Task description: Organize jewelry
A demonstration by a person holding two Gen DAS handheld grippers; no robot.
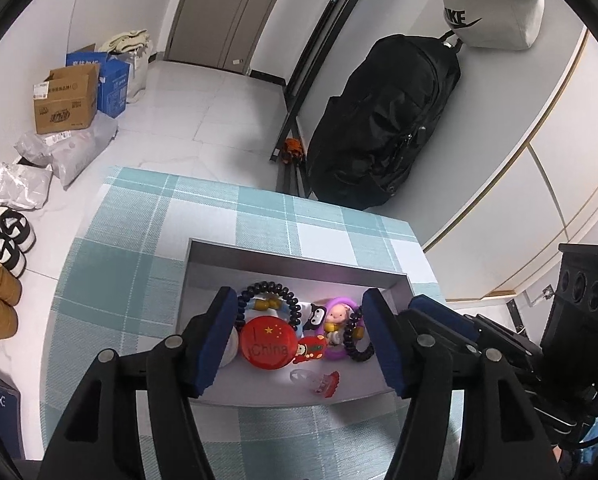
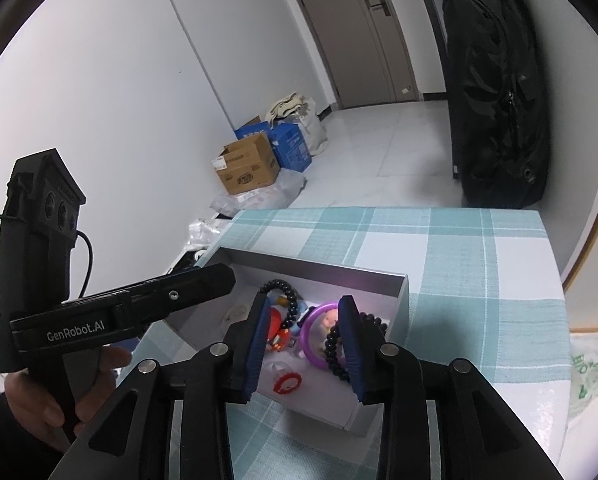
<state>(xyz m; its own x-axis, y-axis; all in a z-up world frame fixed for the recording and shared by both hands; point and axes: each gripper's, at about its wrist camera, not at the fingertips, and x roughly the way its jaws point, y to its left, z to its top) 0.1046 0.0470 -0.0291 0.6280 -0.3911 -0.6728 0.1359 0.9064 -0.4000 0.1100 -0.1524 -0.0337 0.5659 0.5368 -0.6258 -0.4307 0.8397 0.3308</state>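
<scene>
A shallow grey box (image 1: 299, 264) sits on the plaid tablecloth and holds jewelry: a red "I China" badge (image 1: 267, 342), a dark bead bracelet (image 1: 267, 288), a purple ring with a pig charm (image 1: 337, 316), a second dark bead bracelet (image 1: 353, 344), a small red ornament (image 1: 311, 350) and a red clip (image 1: 327, 384). My left gripper (image 1: 299, 340) is open above the box, empty. My right gripper (image 2: 303, 344) is open above the same box (image 2: 399, 292), empty, its jaws either side of the purple ring (image 2: 315, 336). The red clip (image 2: 287, 384) lies near the box's front.
The table (image 1: 139, 240) ends at its far edge over a tiled floor. A black bag (image 1: 383, 120) leans on the wall behind. Cardboard boxes (image 1: 65, 98), parcels and shoes (image 1: 3, 240) lie at the left. A plastic bag (image 2: 591, 376) lies at the right.
</scene>
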